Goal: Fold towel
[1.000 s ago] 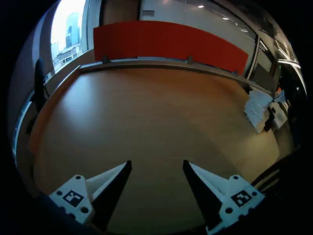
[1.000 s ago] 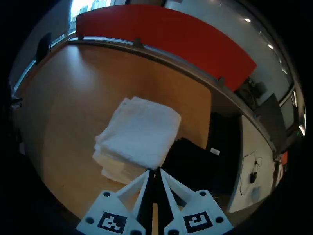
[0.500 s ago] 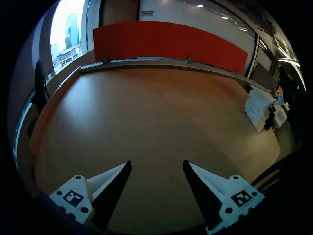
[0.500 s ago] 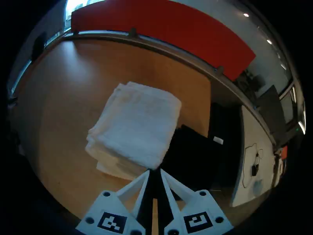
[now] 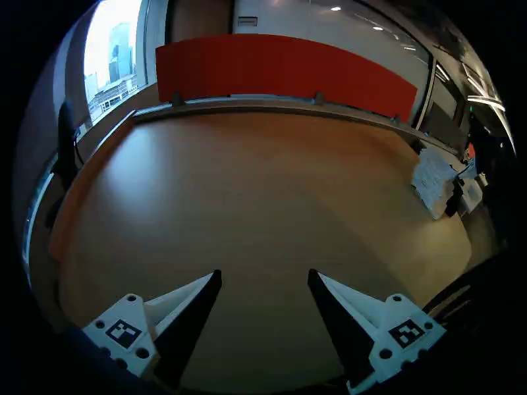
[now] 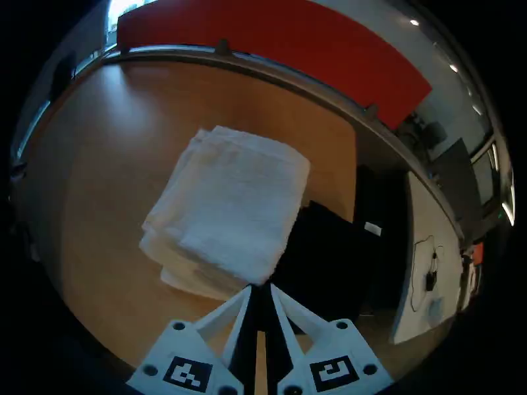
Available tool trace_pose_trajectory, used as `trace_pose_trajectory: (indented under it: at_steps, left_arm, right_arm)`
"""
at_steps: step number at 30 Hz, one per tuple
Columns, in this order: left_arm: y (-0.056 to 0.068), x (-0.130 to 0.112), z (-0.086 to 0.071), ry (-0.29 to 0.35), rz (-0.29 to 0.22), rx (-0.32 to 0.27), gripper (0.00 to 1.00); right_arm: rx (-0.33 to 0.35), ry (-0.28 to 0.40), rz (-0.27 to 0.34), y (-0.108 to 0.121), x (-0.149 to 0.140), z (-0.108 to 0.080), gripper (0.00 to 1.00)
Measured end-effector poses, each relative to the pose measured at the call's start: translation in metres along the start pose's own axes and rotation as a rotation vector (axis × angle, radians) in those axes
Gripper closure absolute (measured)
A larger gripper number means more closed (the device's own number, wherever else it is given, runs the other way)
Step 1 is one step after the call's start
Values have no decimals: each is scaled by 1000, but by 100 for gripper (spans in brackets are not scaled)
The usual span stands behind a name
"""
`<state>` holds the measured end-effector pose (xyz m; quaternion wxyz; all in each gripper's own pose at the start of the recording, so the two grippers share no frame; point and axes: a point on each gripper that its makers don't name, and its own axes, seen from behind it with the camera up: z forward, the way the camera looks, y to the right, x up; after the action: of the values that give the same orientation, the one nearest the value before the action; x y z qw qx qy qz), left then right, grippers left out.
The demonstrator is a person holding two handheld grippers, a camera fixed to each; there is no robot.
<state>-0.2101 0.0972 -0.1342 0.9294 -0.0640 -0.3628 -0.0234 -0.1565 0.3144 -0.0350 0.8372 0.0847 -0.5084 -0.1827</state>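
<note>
**Towel (image 6: pixel 230 204) looms larger at the right gripper (image 6: pixel 260 293); left gripper (image 5: pixel 263 280) unchanged**

Since a second ago the folded white towel has grown in the right gripper view. Its far edge now sits higher against the table (image 6: pixel 99 164), and its near corner has stayed at the fingertips. In the left gripper view almost nothing has shifted.

The right gripper's two fingers (image 6: pixel 240 322) are pressed together, and the towel's near corner is pinched at their tips. From there the towel spreads away as a thick stack of several layers, with the layered edges showing along its left and near sides. Most of it lies over the wooden table. Its right side reaches past the table's edge, over a dark shape (image 6: pixel 329 257) that cannot be made out. Beyond that stands a pale desk (image 6: pixel 428 276).

The left gripper's fingers (image 5: pixel 191 309) are spread wide apart with nothing between them, above bare wood of the table (image 5: pixel 263 184). A small pale bundle (image 5: pixel 433 181) shows at the table's far right, too small to identify.

A red screen (image 5: pixel 283 66) (image 6: pixel 277 33) runs along the table's far edge. A bright window (image 5: pixel 112 52) stands to its left.
</note>
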Motion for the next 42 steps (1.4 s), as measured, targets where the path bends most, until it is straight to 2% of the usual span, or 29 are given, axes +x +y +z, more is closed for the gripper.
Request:
trace_pose_trajectory:
  at_steps: [5, 9, 21, 36, 42]
  left_arm:
    - [-1, 0, -1, 2, 1, 0, 3]
    - [-1, -1, -2, 3, 3, -1, 3]
    - [1, -2, -1, 5, 4, -11, 3]
    - [-2, -2, -7, 20, -3, -12, 3]
    - [-4, 1, -9, 31, -5, -12, 3]
  right_arm:
    - [-8, 0, 17, 0, -2, 2, 92]
    - [-13, -2, 25, -2, -5, 2, 81]
    - [-13, 20, 23, -16, -6, -1, 2]
    - [-12, 50, 47, -27, 1, -8, 0]
    - [-17, 84, 90, -35, 8, -12, 0]
